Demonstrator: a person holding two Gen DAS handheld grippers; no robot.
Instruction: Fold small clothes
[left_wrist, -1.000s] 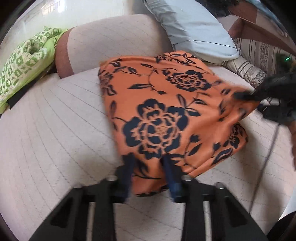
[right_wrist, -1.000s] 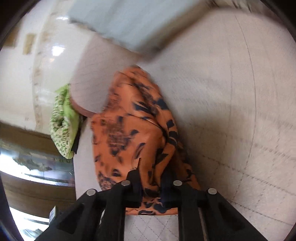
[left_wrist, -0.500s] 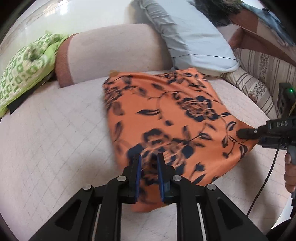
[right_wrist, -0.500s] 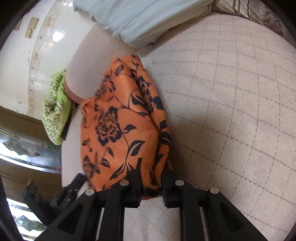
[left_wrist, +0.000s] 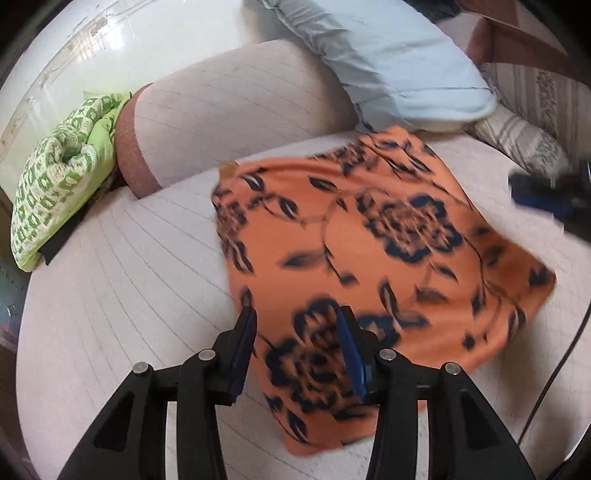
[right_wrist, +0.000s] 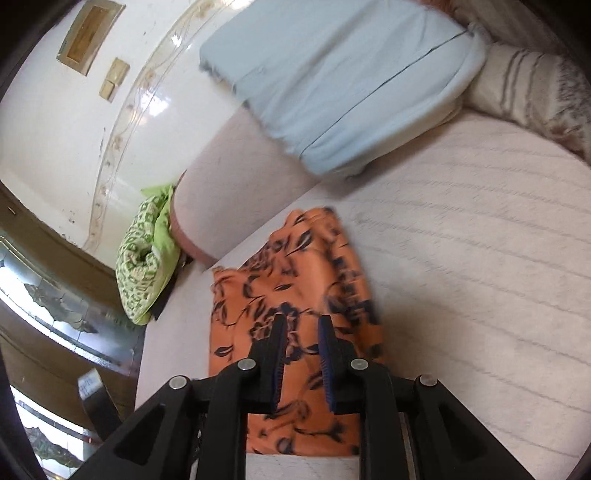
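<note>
My left claw (left_wrist: 297, 341), at six o'clock in its own view, is opening, its blue pads either side of the near hem of the orange floral garment (left_wrist: 373, 266) but no longer pressing it. My right claw (right_wrist: 301, 341) stands slightly parted above the same cloth (right_wrist: 291, 314), nothing visibly pinched between its pads. The garment lies folded flat on the quilted bed (left_wrist: 122, 295), spreading from the left claw toward two o'clock, its far corner just short of the pale blue pillow (left_wrist: 388, 62). I judge it thin, limp and light: it will sag and slide if taken mid-panel, so corners or the doubled hem are the places to grip. Farther off, at ten o'clock, a green patterned cloth (left_wrist: 59, 184) rests beside the bolster (left_wrist: 236, 110).
</note>
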